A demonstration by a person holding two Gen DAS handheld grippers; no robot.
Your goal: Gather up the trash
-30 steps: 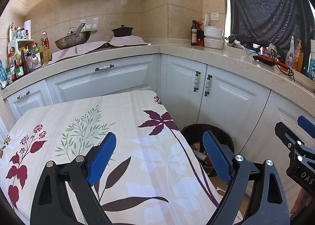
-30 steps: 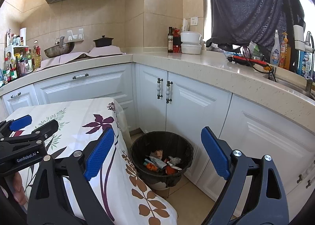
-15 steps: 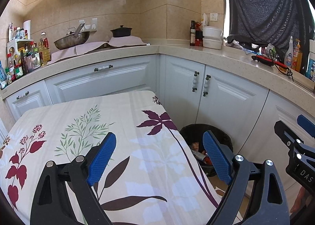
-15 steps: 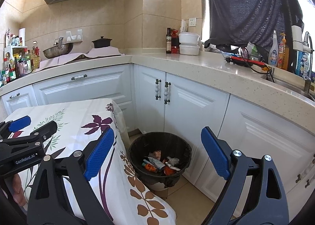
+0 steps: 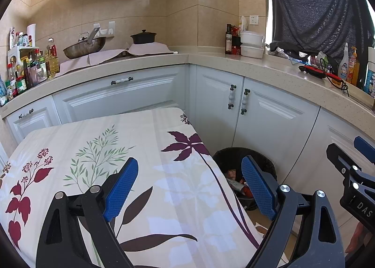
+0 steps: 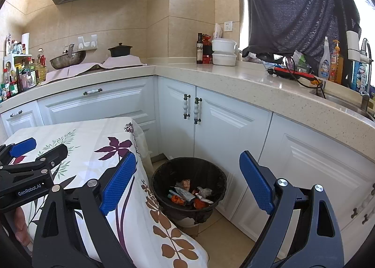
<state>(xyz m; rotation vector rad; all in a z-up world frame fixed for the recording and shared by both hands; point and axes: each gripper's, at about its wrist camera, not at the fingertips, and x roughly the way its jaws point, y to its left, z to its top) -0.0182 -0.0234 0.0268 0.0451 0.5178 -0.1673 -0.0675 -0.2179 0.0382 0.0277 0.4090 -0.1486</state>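
Note:
A black-lined trash bin stands on the floor between the table and the white cabinets, with several wrappers and scraps inside. It also shows in the left wrist view, partly hidden by a finger. My left gripper is open and empty above the floral tablecloth. My right gripper is open and empty, held above and in front of the bin. The left gripper shows at the left of the right wrist view.
White cabinets and a beige L-shaped counter wrap around the corner. A wok, a black pot, bottles, white containers and a sink with a faucet are on the counter.
Both grippers stay open and empty. Both views have drifted slightly, with the bin sitting a little further left in the frames.

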